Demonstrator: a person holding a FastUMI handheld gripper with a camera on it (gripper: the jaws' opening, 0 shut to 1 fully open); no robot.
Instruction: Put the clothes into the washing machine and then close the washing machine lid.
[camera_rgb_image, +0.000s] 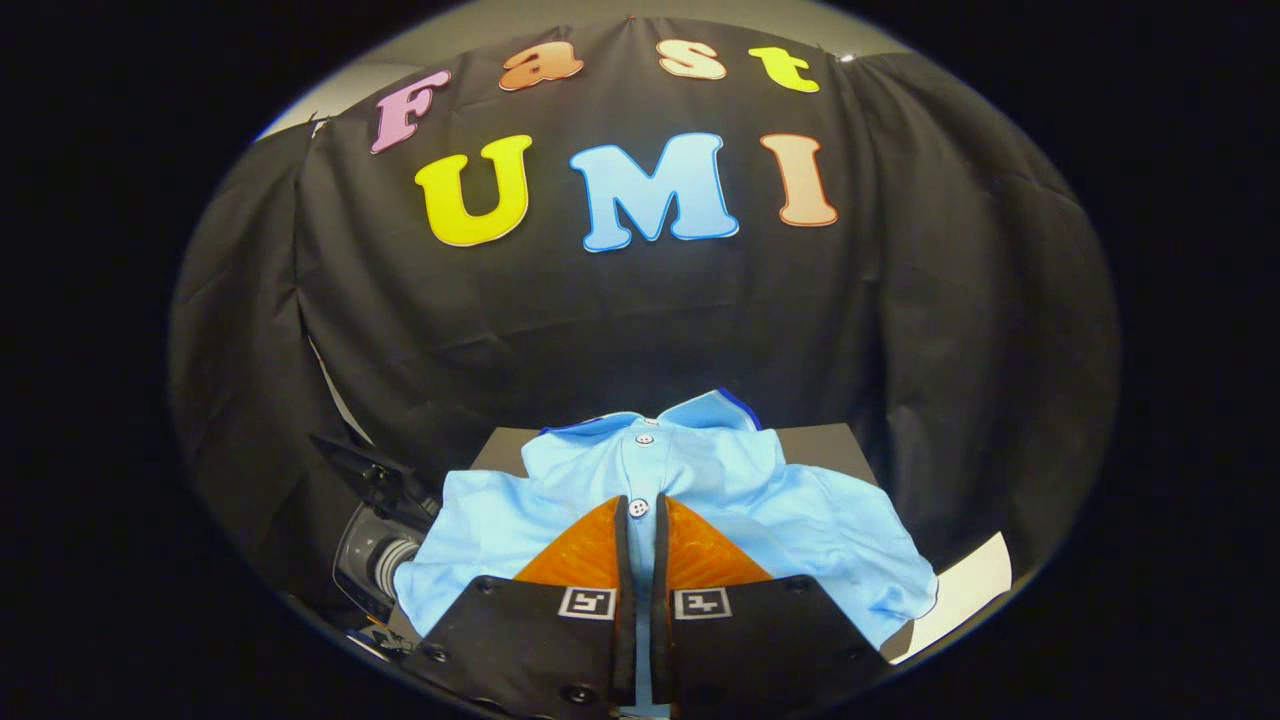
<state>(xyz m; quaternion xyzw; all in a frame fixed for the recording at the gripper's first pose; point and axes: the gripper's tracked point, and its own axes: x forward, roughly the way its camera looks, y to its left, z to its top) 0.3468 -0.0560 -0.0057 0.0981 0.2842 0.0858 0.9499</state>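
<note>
A light blue button-up shirt (745, 480) with a dark-edged collar is spread over a dark flat surface (820, 440). My gripper (641, 500) is shut on the shirt's button strip, and a thin band of blue cloth shows between the two fingers. One white button sits right at the fingertips and another lies just beyond them, near the collar. The shirt's sleeves hang out to both sides of the fingers. To the left of and below the shirt is a dark machine part with a round grey opening (385, 560), partly hidden by the cloth.
A white sheet or panel (970, 590) sticks out from under the shirt, right of the fingers. The booth's black cloth wall (640, 320) stands close behind the dark surface.
</note>
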